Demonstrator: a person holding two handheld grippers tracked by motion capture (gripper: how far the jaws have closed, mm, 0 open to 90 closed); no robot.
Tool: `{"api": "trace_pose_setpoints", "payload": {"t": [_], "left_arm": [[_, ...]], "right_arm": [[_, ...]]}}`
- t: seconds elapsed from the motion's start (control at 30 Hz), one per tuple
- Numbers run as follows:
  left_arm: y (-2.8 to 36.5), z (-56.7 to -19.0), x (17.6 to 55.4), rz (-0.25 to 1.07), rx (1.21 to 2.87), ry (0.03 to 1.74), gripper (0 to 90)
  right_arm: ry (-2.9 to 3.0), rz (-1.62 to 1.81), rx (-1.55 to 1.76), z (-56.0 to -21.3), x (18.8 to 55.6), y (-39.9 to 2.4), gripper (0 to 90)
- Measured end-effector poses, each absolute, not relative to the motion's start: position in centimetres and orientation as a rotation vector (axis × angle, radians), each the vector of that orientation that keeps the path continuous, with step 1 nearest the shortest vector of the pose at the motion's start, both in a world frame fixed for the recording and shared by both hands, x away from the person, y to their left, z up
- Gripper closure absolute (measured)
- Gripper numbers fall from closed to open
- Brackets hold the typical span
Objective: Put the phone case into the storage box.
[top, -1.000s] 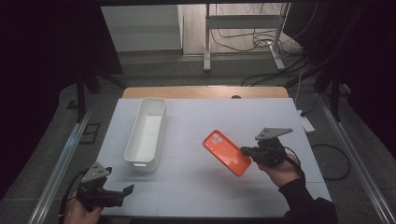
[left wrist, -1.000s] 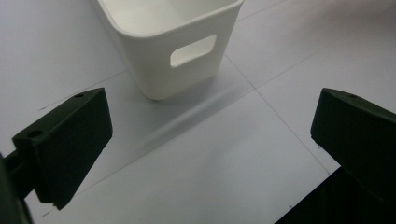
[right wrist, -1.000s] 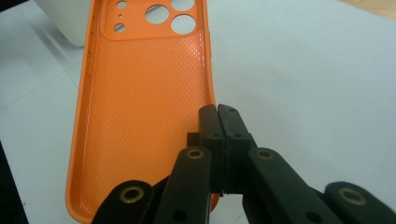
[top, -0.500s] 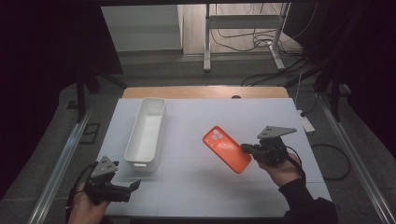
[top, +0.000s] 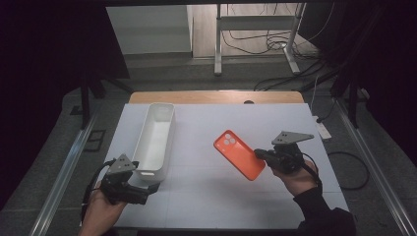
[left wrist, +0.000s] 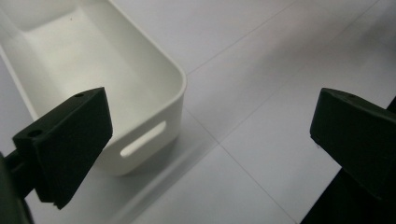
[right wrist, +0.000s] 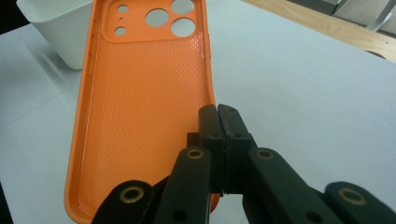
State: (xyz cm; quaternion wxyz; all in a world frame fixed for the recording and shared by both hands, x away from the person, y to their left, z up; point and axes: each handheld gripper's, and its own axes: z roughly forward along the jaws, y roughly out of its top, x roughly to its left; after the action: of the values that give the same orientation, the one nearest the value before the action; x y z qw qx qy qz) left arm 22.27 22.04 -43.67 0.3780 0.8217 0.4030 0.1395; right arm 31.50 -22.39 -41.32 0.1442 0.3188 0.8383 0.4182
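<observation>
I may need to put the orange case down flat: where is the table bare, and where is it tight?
Widest bare patch: the white table between the white bin and the orange phone case, running to the near edge. More bare surface lies beyond the case toward the wooden strip. Tight: the bin's near end, where the open left gripper sits.

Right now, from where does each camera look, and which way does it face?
High view: above the person's side, facing forward and down on the white table; both hands and tools.
Left gripper view: on the left tool, facing the white bin.
Right gripper view: on the right tool, pinching the orange phone case.
Shared: bin, table.
</observation>
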Motion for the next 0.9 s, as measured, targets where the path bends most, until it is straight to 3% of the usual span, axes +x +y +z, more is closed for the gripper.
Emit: {"api": "trace_pose_setpoints", "payload": {"t": [0.9], "left_arm": [[17.7, -43.9, 26.6, 0.164, 2.109, 0.966, 0.0]], "right_arm": [[2.388, 1.218, 0.906, -40.9, 31.6, -22.3, 88.8]]}}
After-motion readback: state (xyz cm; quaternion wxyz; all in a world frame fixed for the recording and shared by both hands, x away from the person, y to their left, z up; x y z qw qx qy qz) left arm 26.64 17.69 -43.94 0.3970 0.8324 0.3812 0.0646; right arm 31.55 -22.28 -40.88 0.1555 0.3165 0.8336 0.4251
